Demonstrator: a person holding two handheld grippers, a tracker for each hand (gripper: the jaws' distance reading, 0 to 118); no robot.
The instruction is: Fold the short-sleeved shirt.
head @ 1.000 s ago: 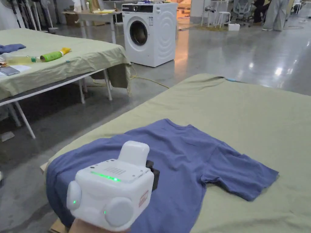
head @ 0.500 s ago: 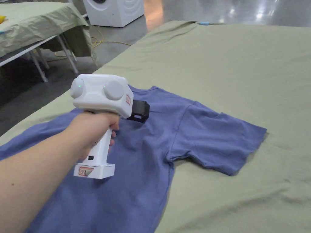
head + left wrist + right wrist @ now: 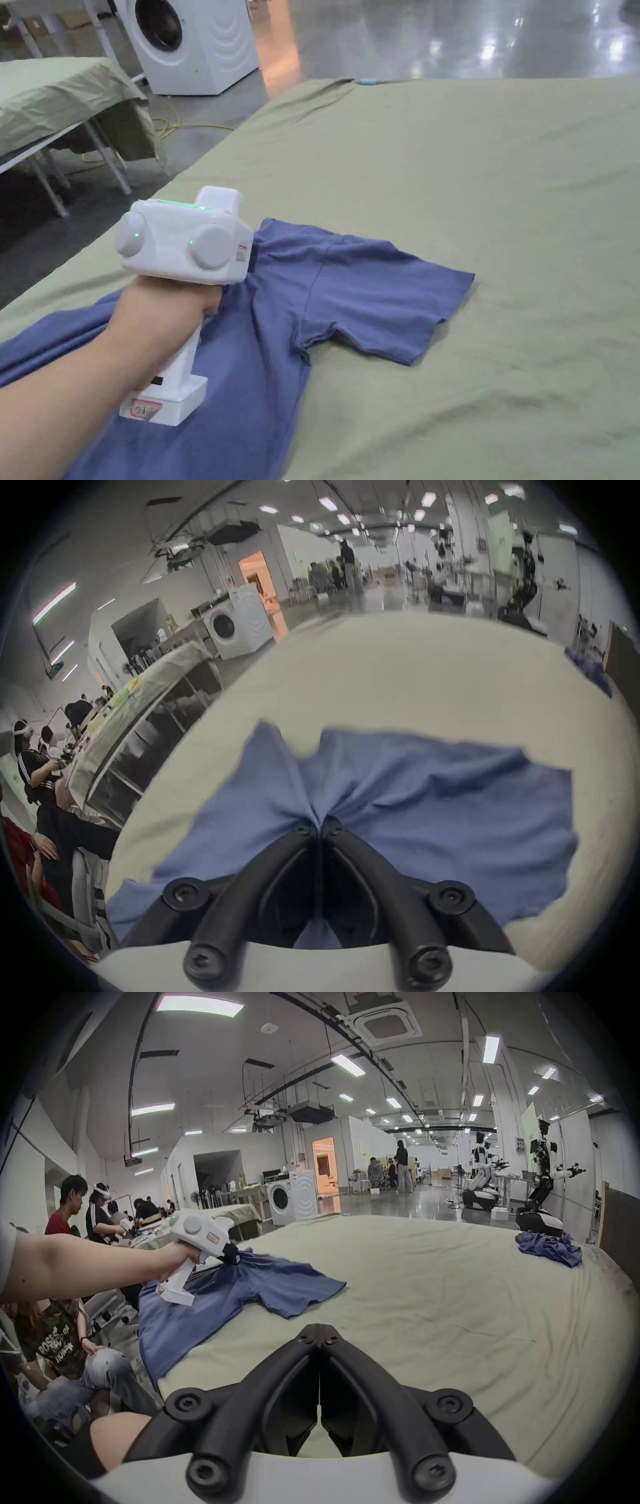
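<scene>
A: Start with the biggest thing, then work down to your hands.

B: The table, under its green cloth, takes up most of your head view. Your blue shirt lies on its near left part, one short sleeve spread flat toward the table's middle and the body running back to the table's near edge. A second crumpled blue garment sits at the table's far right corner, well apart from the shirt.

A: And my left arm?

B: Your forearm reaches out across the shirt's body, your left hand wrapped round the white handle, which slants down toward the cloth. The left gripper points at the shirt's collar end; its jaws are clenched on a pinch of the blue fabric, which bunches into folds at the tips.

A: The right one?

B: The right gripper hangs over bare table cloth, beside the shirt's hem, its jaws pressed together on nothing.
</scene>
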